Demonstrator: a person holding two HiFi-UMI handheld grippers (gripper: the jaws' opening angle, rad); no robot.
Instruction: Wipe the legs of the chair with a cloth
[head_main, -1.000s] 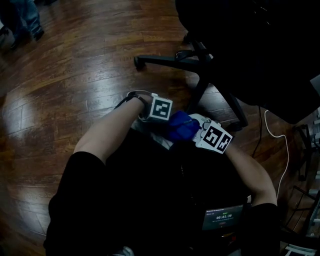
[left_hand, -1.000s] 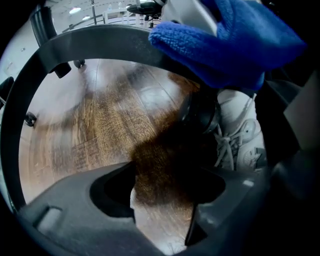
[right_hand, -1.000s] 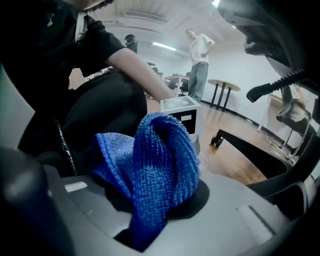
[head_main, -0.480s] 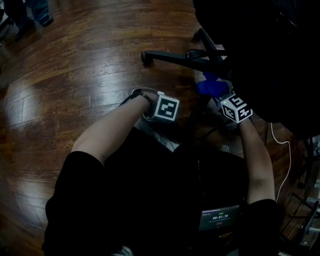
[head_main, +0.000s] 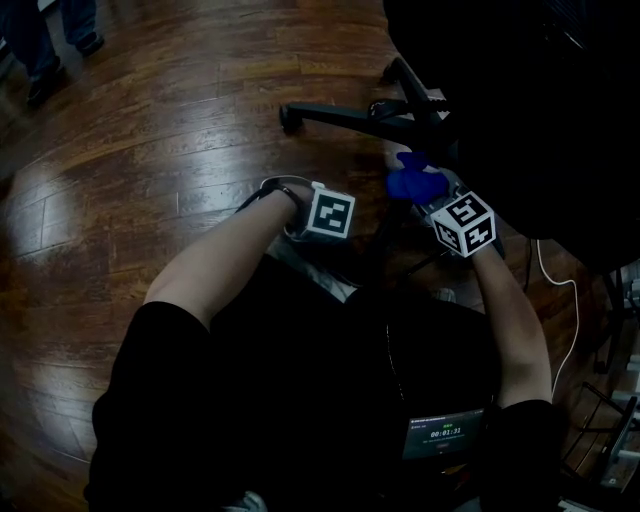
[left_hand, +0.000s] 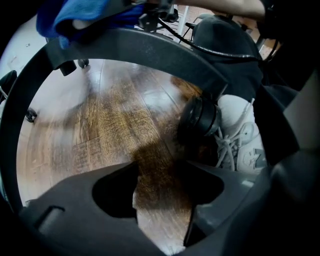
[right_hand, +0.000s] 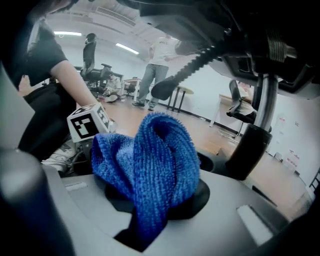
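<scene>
One chair (head_main: 430, 110), one cloth, two grippers. The chair is black, with smooth hard legs running out from its hub over a glossy floor (head_main: 150, 150) of wood planks. One long leg (head_main: 340, 115) ends in a round caster at its tip.

The single cloth (right_hand: 150, 165) is blue, nubbly terry, bunched into a fat fold. It sits just beside the hub, on the person's side of it. The right gripper (right_hand: 155, 210) has its jaws clenched on the cloth's lower end.

The left gripper (left_hand: 162, 200) points down at the floor, on the long leg's side of the hub. Its jaws stand apart, having just closed a little, with only bare planks between them. One rubbery caster (left_hand: 200, 120) and one white laced shoe (left_hand: 245, 135) lie under the curved leg there.
</scene>
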